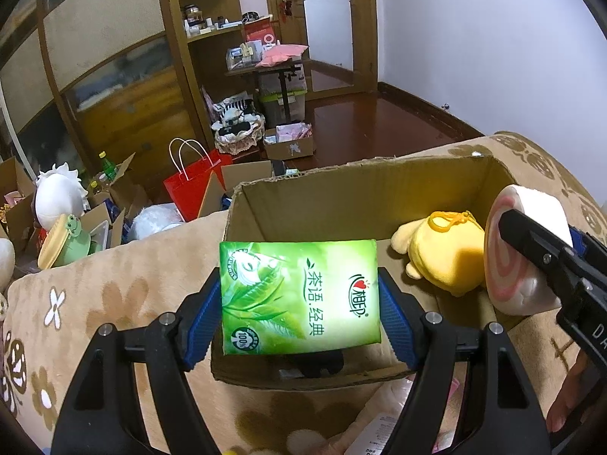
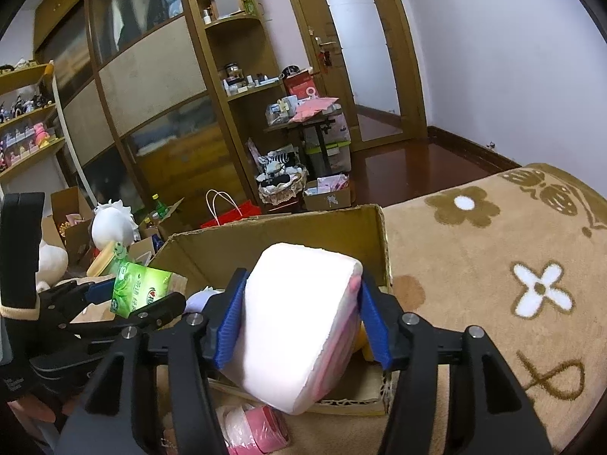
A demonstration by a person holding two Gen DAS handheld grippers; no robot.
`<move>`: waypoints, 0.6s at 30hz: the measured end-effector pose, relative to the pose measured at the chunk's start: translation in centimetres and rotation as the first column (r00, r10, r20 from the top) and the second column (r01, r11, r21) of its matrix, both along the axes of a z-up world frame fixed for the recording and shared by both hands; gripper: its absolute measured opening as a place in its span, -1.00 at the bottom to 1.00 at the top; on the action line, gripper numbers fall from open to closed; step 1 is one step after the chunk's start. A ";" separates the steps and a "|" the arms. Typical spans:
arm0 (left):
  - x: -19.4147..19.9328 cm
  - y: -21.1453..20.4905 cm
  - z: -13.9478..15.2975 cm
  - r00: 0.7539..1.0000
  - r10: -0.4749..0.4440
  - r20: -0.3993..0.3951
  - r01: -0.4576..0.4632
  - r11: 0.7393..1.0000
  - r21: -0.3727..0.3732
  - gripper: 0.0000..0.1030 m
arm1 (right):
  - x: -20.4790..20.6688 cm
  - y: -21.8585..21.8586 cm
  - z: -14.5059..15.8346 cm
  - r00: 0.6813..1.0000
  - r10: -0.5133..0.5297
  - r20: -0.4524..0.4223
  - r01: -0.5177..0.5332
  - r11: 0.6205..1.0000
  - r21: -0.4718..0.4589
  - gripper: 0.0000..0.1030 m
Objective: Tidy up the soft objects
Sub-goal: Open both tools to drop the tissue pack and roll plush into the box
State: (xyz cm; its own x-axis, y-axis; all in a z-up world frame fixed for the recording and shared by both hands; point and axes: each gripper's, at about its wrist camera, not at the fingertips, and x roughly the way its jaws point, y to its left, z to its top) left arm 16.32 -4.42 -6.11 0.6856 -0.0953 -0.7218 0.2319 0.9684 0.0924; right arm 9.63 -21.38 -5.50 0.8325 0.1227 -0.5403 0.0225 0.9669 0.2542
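Tissue pack: green, clamped flat between the blue pads of the left hand-held gripper, held over the near-left part of the box.
Roll: white and pink swirl plush, squeezed across its ends by the right hand-held gripper, held above the box's near-right corner.
Box: open cardboard, standing on a beige flowered blanket near its far edge; its far wall faces the room.
Yellow plush: already lying inside the box, towards its right side, keyring loop on top.
Step in hand: both soft items are over the opening, carried but not let go.
Next move, as I judge it: lower each into free floor, the pack left of the yellow plush, then spread the jaws; the two grippers are close, so one should go in first.
Beyond: red bag and more plush toys on the floor past the blanket's far edge.
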 end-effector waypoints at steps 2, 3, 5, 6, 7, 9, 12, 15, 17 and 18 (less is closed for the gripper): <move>-0.1 -0.2 -0.1 1.000 -0.003 0.000 0.003 1.000 0.006 0.46 | 0.0 -0.1 0.0 1.000 0.000 -0.001 0.000 1.000 0.006 0.17; -0.1 -0.2 -0.2 1.000 -0.004 -0.001 0.004 1.000 0.008 0.47 | 0.0 -0.2 0.0 1.000 0.000 0.000 0.000 1.000 0.005 0.17; -0.2 -0.3 -0.2 1.000 -0.006 0.002 0.006 1.000 0.009 0.48 | 0.0 -0.2 0.0 1.000 -0.002 -0.001 0.002 1.000 0.003 0.18; -0.3 -0.3 -0.1 1.000 -0.005 0.005 0.005 1.000 0.010 0.50 | 0.0 -0.2 -0.1 1.000 -0.001 -0.001 0.001 1.000 0.004 0.19; -0.3 -0.3 0.0 1.000 -0.004 0.010 0.004 1.000 0.010 0.61 | 0.0 -0.2 0.0 1.000 0.000 -0.001 0.000 1.000 0.005 0.20; -0.5 -0.3 0.2 1.000 -0.002 0.026 0.002 1.000 0.009 0.69 | 0.0 -0.3 -0.1 1.000 0.003 -0.003 -0.003 1.000 0.011 0.26; -0.6 -0.3 0.3 1.000 -0.003 0.030 0.003 1.000 0.009 0.69 | 0.0 -0.4 -0.1 1.000 0.000 -0.006 0.000 1.000 0.007 0.38; -0.6 -0.1 0.3 1.000 0.003 0.017 -0.003 1.000 0.006 0.70 | -0.1 0.0 -0.1 1.000 0.008 -0.003 -0.008 1.000 -0.005 0.52; -0.6 0.1 0.5 1.000 0.006 0.006 -0.006 1.000 -0.001 0.70 | -0.4 0.3 0.1 1.000 0.011 0.002 -0.011 1.000 -0.014 0.60; -0.7 0.2 0.6 1.000 0.007 0.002 -0.007 1.000 -0.005 0.70 | -0.4 0.5 0.2 1.000 0.010 0.003 -0.010 1.000 -0.017 0.68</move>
State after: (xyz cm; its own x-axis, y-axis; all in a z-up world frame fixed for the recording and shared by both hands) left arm 15.65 -4.23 -5.49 0.6873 -0.0935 -0.7203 0.2246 0.9704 0.0883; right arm 9.20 -20.93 -5.32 0.8331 0.1218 -0.5396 0.0119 0.9713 0.2375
